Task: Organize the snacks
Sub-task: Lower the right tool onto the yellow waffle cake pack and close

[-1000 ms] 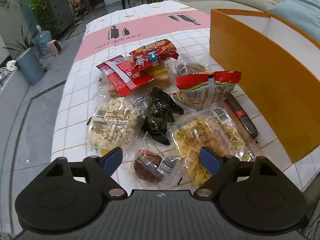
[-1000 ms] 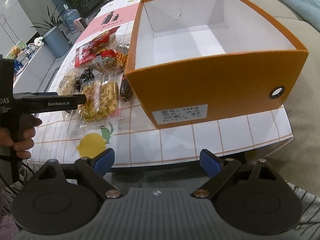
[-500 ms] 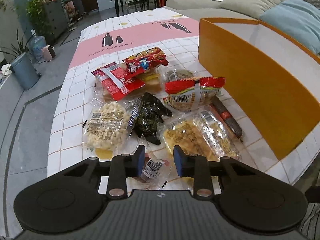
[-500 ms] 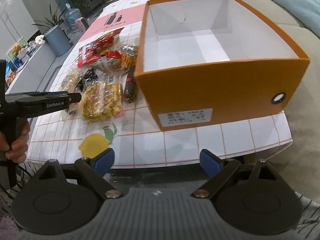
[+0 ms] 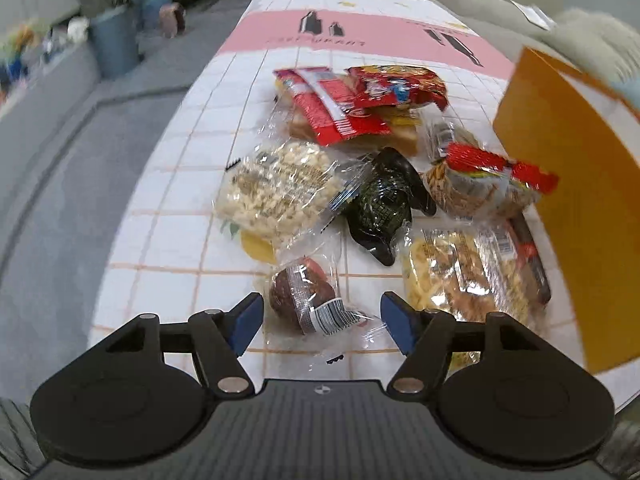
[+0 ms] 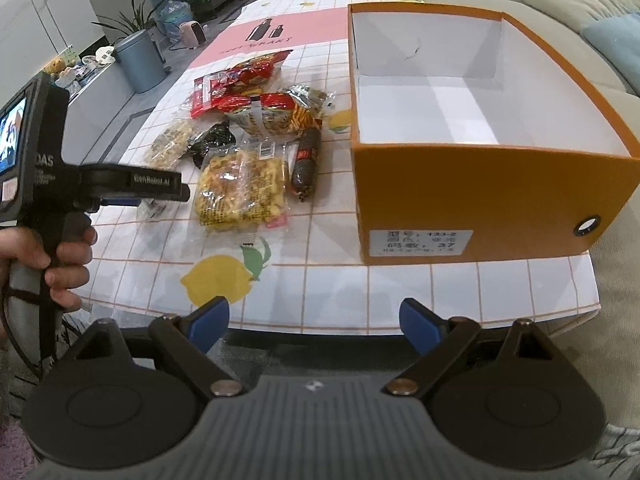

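Observation:
Several wrapped snacks lie in a heap on the checked tablecloth [image 6: 400, 280]. Nearest to me is a brown round cake in clear wrap [image 5: 302, 300], and it sits between the blue pads of my left gripper [image 5: 320, 322]. Those jaws are opening and the pads stand clear of the wrap on both sides. Behind it lie a pale puffed-snack bag [image 5: 276, 192], a dark green pack [image 5: 380, 204] and a yellow noodle pack [image 5: 460, 276]. The empty orange box [image 6: 480, 196] stands to the right. My right gripper [image 6: 314, 320] is open and empty before the table's near edge.
A dark sausage [image 6: 306, 164] lies between the noodle pack and the box wall. Red packets [image 5: 340, 104] sit at the back of the heap. A hand [image 6: 60, 264] holds the left gripper's handle. A sofa [image 6: 580, 8] runs behind the box; a bin [image 6: 140, 60] stands on the floor to the left.
The left jaws narrowed over the brown cake, then spread wide again around it. The left gripper rolled and slid left. The right gripper edged along the table's front edge.

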`<state>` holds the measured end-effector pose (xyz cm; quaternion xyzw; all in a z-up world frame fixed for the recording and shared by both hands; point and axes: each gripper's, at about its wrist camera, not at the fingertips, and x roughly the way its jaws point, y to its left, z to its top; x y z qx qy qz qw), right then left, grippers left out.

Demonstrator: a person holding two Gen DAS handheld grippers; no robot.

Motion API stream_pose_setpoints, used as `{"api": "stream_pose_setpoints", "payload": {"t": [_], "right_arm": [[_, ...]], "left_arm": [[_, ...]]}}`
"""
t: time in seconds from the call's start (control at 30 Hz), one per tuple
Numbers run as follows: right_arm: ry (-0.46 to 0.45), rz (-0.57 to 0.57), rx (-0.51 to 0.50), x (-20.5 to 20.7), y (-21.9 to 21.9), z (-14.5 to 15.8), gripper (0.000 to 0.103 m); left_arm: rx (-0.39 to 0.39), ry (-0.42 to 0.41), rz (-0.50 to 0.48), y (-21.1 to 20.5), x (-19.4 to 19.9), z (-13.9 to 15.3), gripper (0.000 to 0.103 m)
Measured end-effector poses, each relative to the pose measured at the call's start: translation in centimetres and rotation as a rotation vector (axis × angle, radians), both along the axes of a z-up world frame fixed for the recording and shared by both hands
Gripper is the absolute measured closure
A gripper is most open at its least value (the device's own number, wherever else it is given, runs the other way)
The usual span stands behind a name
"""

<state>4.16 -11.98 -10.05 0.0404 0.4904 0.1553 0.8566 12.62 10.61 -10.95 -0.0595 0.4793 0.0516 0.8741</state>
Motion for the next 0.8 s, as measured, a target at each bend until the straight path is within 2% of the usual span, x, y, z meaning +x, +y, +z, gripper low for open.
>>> {"api": "stream_pose_setpoints", "payload": {"t": [0.07, 0.1, 0.17, 0.2, 0.27, 0.37, 0.43, 0.53, 0.7, 0.8], "right_arm": [[0.0, -0.001, -0.004, 0.0, 0.1, 0.0, 0.013], [-0.001, -0.003, -0.006, 0.0, 0.1, 0.0, 0.013], [-0.004, -0.007, -0.011, 0.1, 0.2, 0.0, 0.013], [-0.005, -0.008, -0.013, 0.2, 0.3, 0.0, 0.013], [-0.005, -0.005, -0.012, 0.3, 0.5, 0.0, 0.013], [-0.005, 0.034, 0.018, 0.3, 1.1, 0.0, 0.013], [-0.006, 0.065, 0.03, 0.4, 1.8, -0.1, 0.014], [-0.024, 0.082, 0.016, 0.5, 2.8, 0.2, 0.014], [-0.056, 0.116, 0.045, 0.8, 4.3, 0.7, 0.014], [-0.069, 0.122, 0.047, 1.6, 5.4, 0.6, 0.014]], "left_arm": [[-0.055, 0.038, 0.022, 0.7, 0.5, -0.5, 0.023], [-0.074, 0.023, 0.038, 0.9, 0.4, -0.5, 0.023], [-0.114, 0.014, 0.079, 1.4, 0.3, -0.4, 0.034], [-0.119, 0.017, 0.087, 1.5, 0.3, -0.4, 0.035], [-0.11, 0.019, 0.091, 1.3, 0.3, -0.2, 0.037], [-0.047, 0.011, 0.085, 0.7, 0.2, -0.2, 0.038], [-0.048, 0.003, 0.077, 0.6, -0.1, 0.0, 0.038], [-0.104, -0.051, 0.065, 1.0, -1.0, 1.4, 0.038], [-0.13, -0.134, 0.057, 1.7, -2.8, 3.4, 0.038], [-0.196, -0.173, 0.061, 2.8, -3.9, 4.5, 0.038]]}}
